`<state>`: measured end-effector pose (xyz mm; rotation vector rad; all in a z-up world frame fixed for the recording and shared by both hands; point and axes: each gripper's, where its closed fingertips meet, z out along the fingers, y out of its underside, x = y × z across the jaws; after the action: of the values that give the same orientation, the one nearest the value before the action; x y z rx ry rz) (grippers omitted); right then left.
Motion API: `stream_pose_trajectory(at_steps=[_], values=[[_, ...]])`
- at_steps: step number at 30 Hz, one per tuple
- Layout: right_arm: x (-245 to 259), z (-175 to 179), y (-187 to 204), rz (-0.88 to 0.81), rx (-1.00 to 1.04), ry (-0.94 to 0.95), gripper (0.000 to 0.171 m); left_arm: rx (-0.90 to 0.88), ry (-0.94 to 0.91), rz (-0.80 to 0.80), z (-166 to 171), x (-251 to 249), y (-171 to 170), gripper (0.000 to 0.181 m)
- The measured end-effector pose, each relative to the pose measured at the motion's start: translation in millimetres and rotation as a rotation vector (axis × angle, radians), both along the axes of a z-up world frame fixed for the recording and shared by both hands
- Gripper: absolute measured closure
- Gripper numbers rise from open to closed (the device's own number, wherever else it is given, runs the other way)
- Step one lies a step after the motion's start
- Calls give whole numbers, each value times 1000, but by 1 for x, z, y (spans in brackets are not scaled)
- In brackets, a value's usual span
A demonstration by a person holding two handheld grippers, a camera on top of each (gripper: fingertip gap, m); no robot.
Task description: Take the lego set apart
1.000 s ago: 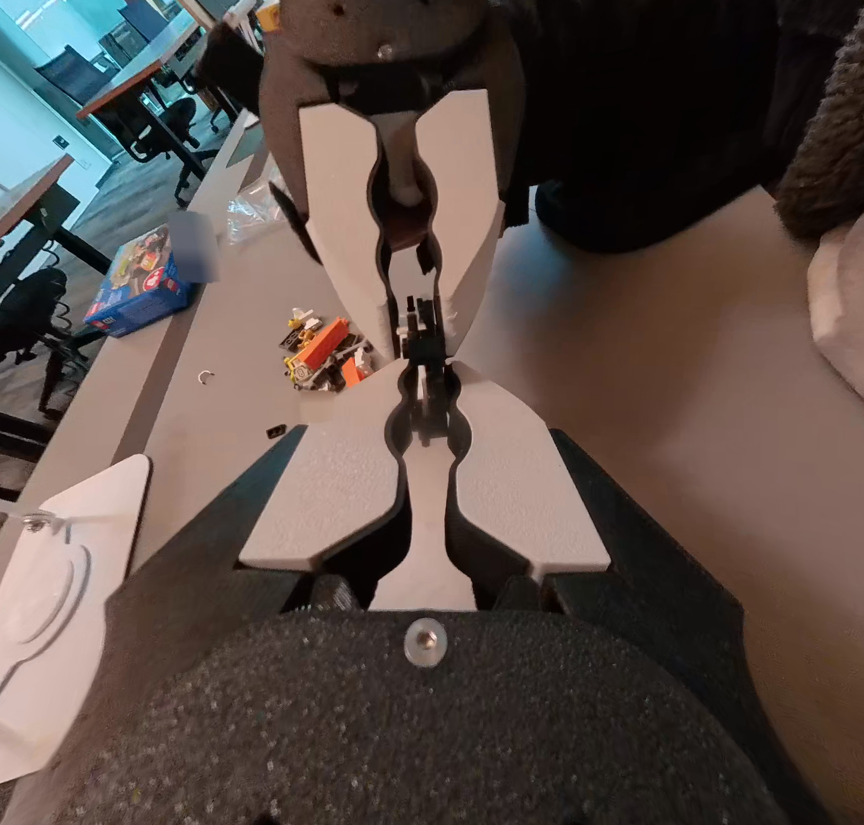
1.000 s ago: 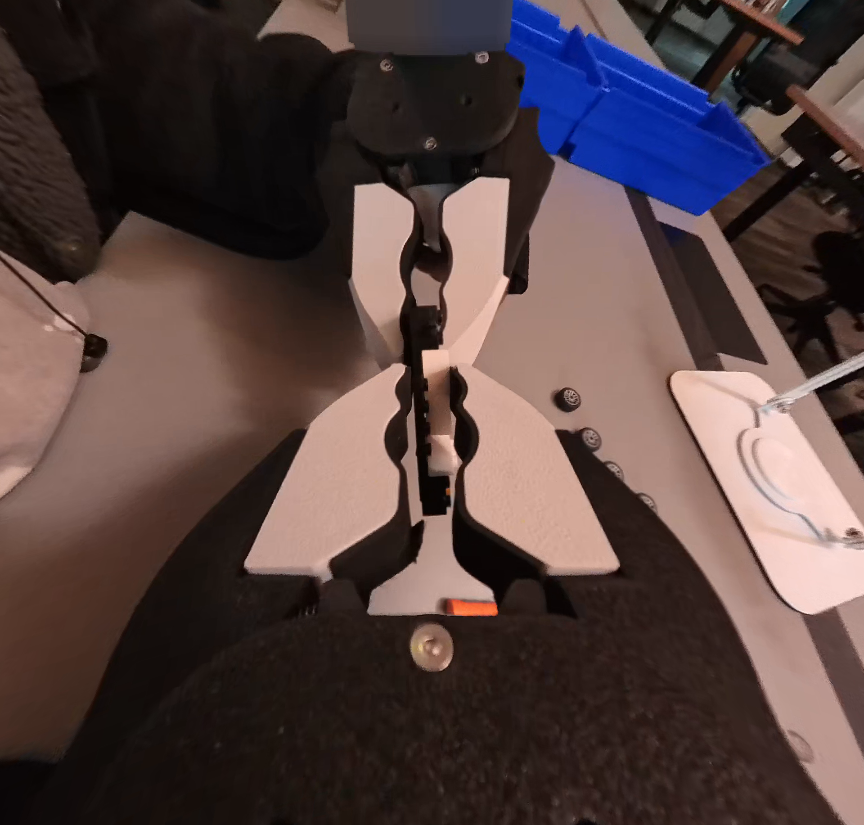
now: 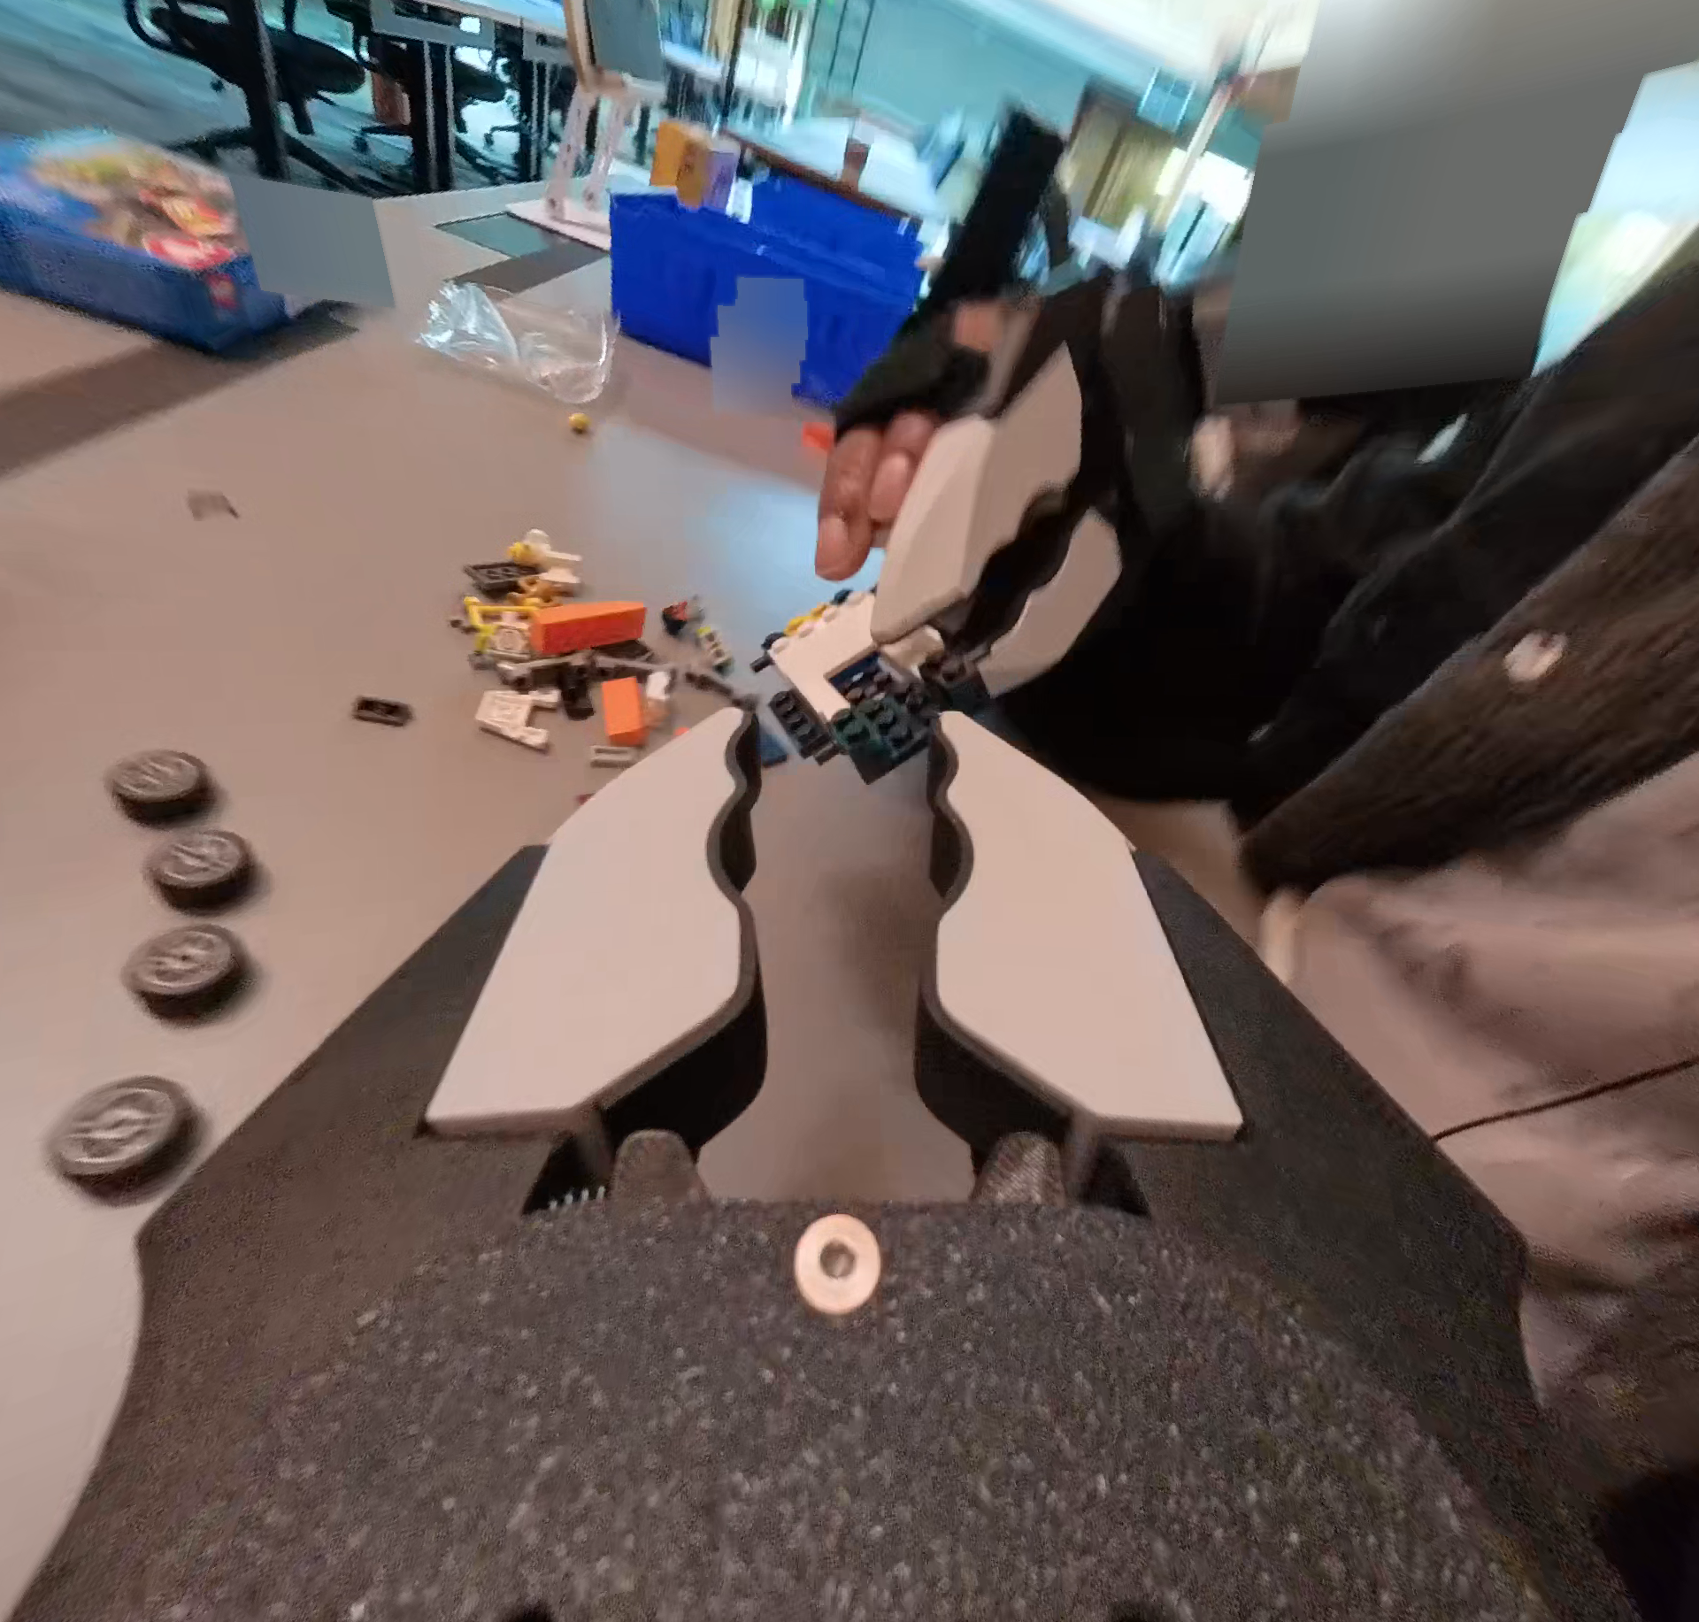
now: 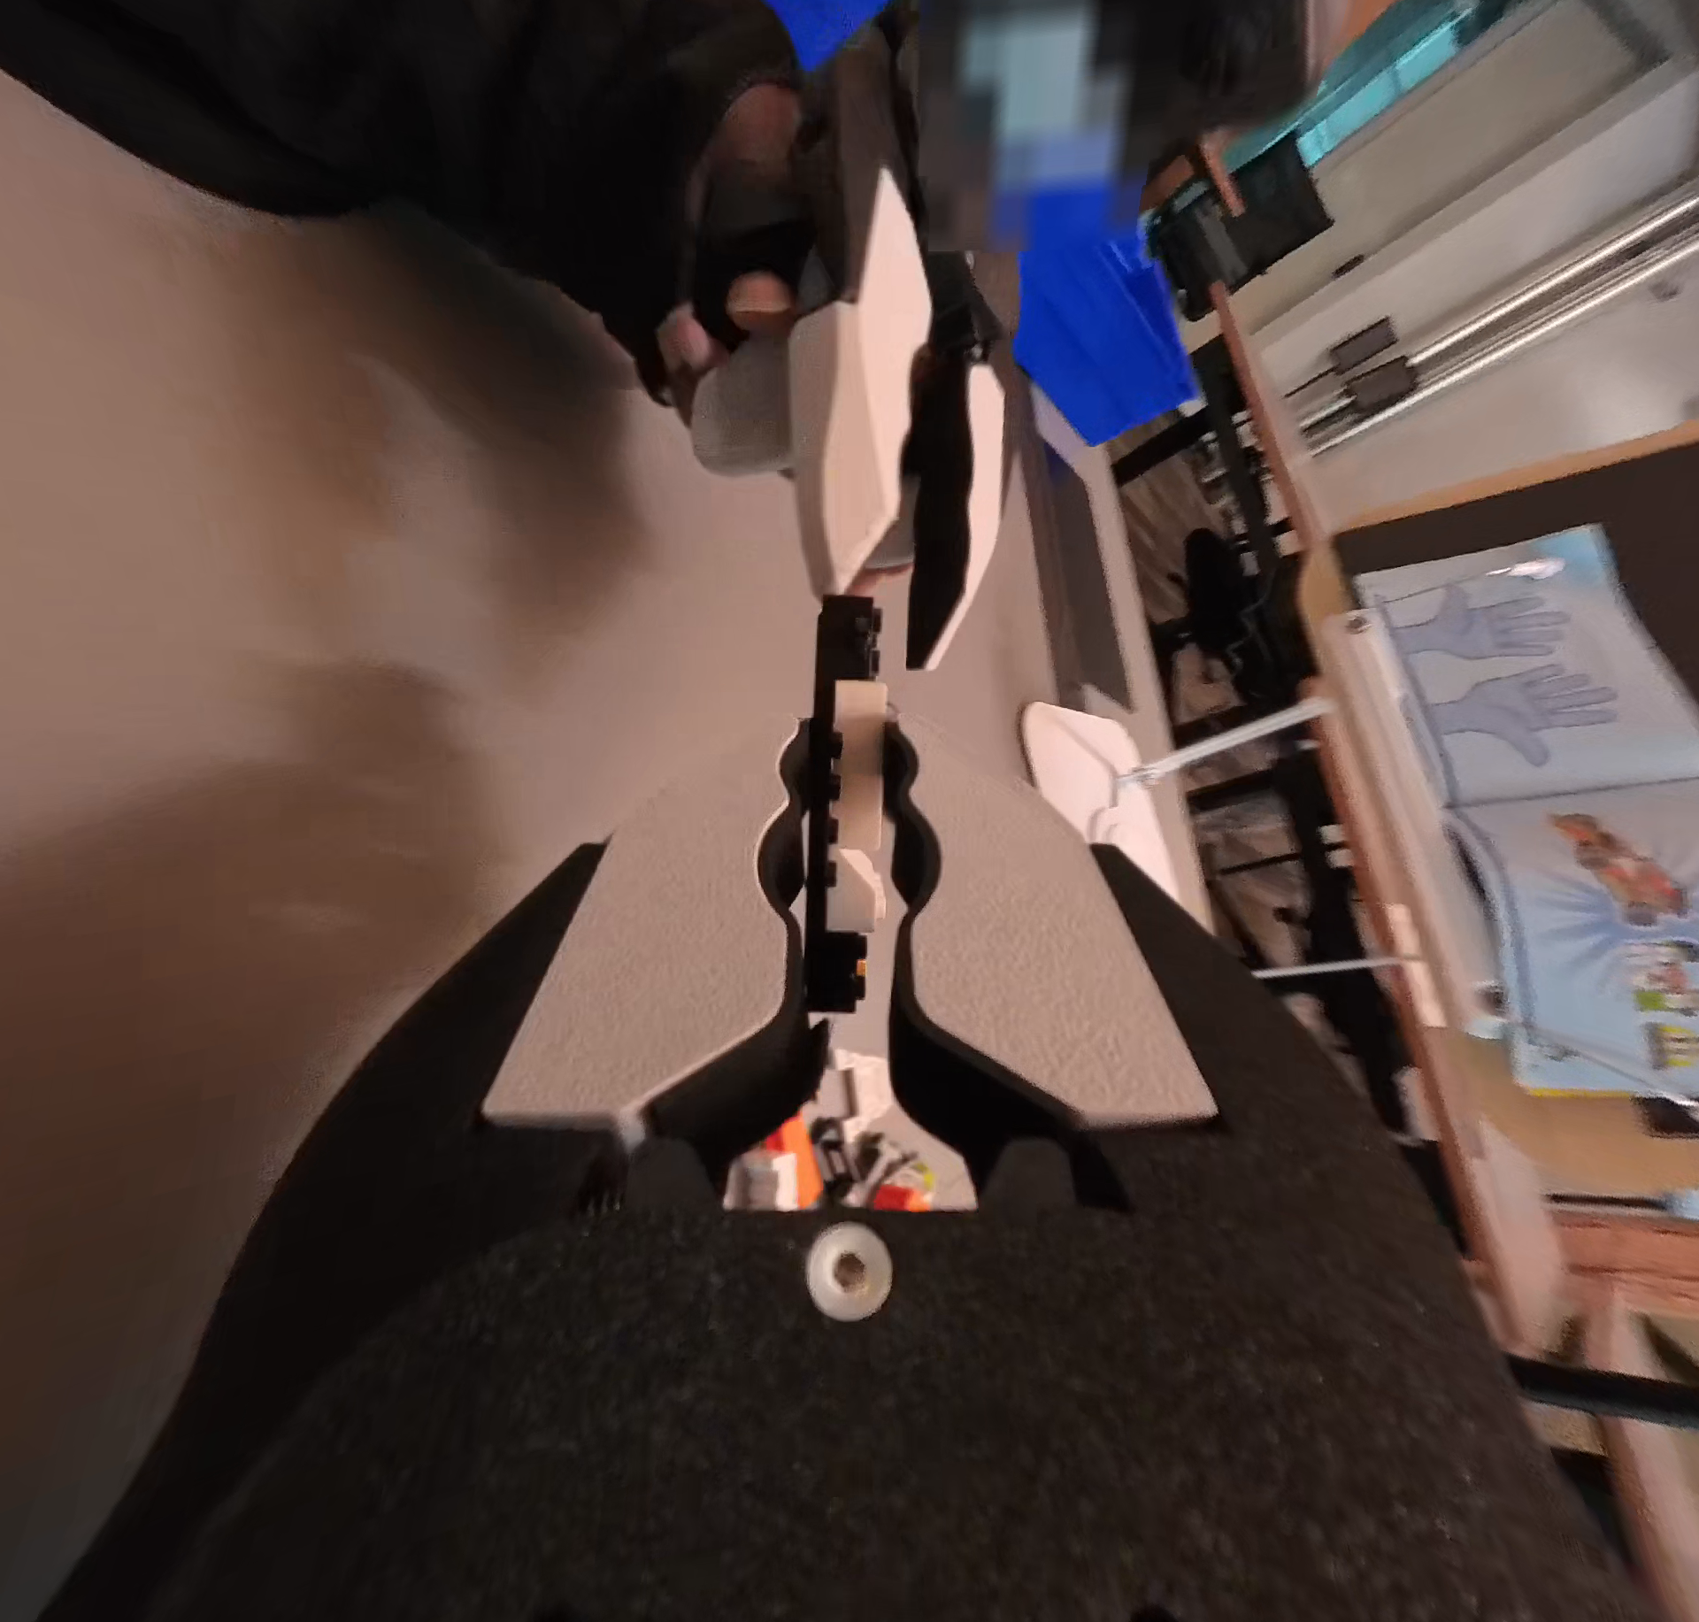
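Lego piece [image 4: 841,842]: light, stiff, thin; right gripper [image 4: 846,741] clamps its flat faces; left gripper [image 3: 841,732] released.

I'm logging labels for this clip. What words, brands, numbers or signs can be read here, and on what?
Blue box: colourful print on its lid, blurred; I don't quote writing.
Four black wheels: raised marks on their faces, too blurred to read.
Printed sheet: drawings and small print, too small to read.
Nothing else bears legible text.

Printing shows on the blue lego box [image 3: 119,226] and a poster [image 4: 1554,806]; none is legible.
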<state>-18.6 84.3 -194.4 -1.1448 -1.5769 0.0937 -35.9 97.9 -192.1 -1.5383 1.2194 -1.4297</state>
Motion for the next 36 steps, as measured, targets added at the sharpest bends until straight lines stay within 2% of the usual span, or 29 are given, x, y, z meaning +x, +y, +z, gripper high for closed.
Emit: stream_pose_trajectory(at_steps=[4,6,12,18,23,26,29,32,36], values=[[2,5,13,-66,238,-51,157,-481,-198,57,10,-2,32,160],[2,7,18,-99,329,-77,157,-615,-246,76,7,-3,41,164],[-3,0,31,-168,548,-162,157,-769,-226,40,-2,12,32,160],[-6,-10,40,-195,611,-175,157,-825,-193,68,-13,15,35,165],[-13,-19,36,-187,521,-147,155,-714,-163,145,-13,10,43,169],[-16,-8,25,-144,338,-3,156,-557,-105,214,-14,1,51,169],[-5,-1,33,-187,104,80,156,-343,23,269,-21,-1,52,169],[6,-10,45,-255,41,28,152,-133,137,272,-27,7,43,169],[3,-30,45,-251,26,-58,154,84,233,231,-31,17,27,169]])
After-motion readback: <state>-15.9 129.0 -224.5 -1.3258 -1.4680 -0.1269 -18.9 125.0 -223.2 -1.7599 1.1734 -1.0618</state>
